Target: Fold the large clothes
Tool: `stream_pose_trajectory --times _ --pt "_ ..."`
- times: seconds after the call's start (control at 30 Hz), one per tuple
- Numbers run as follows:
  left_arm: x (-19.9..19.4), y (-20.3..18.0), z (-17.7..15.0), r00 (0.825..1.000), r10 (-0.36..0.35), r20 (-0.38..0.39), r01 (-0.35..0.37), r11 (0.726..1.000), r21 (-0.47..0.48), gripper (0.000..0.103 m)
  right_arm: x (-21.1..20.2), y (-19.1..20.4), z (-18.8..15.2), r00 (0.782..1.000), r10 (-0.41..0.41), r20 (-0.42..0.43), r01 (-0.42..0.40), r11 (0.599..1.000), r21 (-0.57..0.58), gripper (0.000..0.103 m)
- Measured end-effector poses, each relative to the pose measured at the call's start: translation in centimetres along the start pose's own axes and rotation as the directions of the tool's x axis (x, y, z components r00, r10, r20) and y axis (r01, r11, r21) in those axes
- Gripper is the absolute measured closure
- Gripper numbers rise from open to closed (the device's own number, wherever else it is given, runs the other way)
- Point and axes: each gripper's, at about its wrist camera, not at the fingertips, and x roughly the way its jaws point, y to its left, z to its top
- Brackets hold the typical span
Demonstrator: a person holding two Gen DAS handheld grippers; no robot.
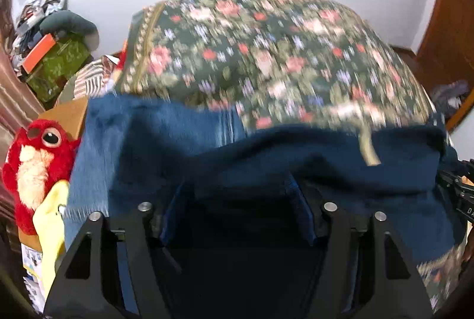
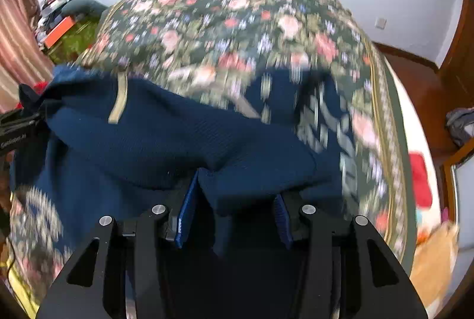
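Observation:
A large navy blue garment (image 1: 326, 159) hangs across the front of a bed with a dark floral cover (image 1: 266, 52). My left gripper (image 1: 237, 200) is buried in its folds and the cloth hides the fingertips. My right gripper (image 2: 234, 194) holds the same navy garment (image 2: 166, 141), with cloth bunched between its blue pads (image 2: 185, 215). White lettering (image 2: 328, 123) shows on the garment in the right wrist view. Each gripper shows at the edge of the other's view: the right one (image 1: 460, 191), the left one (image 2: 17, 129). Both views are motion-blurred.
A red plush toy (image 1: 35, 165) and a cardboard box (image 1: 69, 114) sit left of the bed, with a pile of bags and clothes (image 1: 53, 43) behind. A wooden door (image 1: 450, 31) and wooden floor (image 2: 420, 82) are to the right.

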Motion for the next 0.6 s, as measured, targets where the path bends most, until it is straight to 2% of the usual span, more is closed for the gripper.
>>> stream_pose_trajectory --times 0.07,0.13,0.17,0.33,0.4,0.47,0.5,0.6 --pt "-0.3 0.6 1.7 0.996 0.078 0.050 -0.077 0.997 -0.023 0.039 -0.5 -0.9 1.5 0.997 -0.050 0.063 0.047 0.997 0.058 0.060" --pt "-0.8 1.6 2.7 0.991 0.113 0.074 -0.109 0.993 -0.054 0.039 -1.1 -1.7 2.4 0.993 -0.073 0.095 0.061 0.990 0.125 0.060" --pt "-1.2 2.1 2.9 0.991 0.106 0.083 -0.101 0.993 -0.068 0.039 -1.5 -1.9 2.6 0.992 -0.066 0.107 0.050 0.988 0.148 0.060" --pt "-4.0 3.5 1.9 0.993 0.001 0.117 0.010 0.996 -0.092 0.039 -4.4 -0.2 1.8 0.985 -0.027 0.169 0.010 0.995 0.098 0.060" --pt "-4.9 3.3 1.0 0.992 -0.044 0.114 0.053 0.995 -0.084 0.039 -5.9 0.8 1.1 0.976 -0.012 0.217 -0.005 0.997 0.078 0.060" --pt "-5.6 2.5 -0.2 0.990 -0.091 0.103 0.098 0.993 -0.059 0.039 -6.5 1.7 0.6 0.975 0.039 0.219 -0.056 0.996 0.073 0.048" --pt "-5.9 2.0 -0.9 0.990 -0.110 0.093 0.114 0.993 -0.041 0.039 -6.6 2.2 0.3 0.977 0.076 0.200 -0.093 0.993 0.072 0.039" --pt "-6.3 0.3 -2.9 0.984 -0.168 0.065 0.168 0.986 0.000 0.038 -6.6 3.5 -0.7 0.976 0.143 0.165 -0.155 0.986 0.061 0.038"
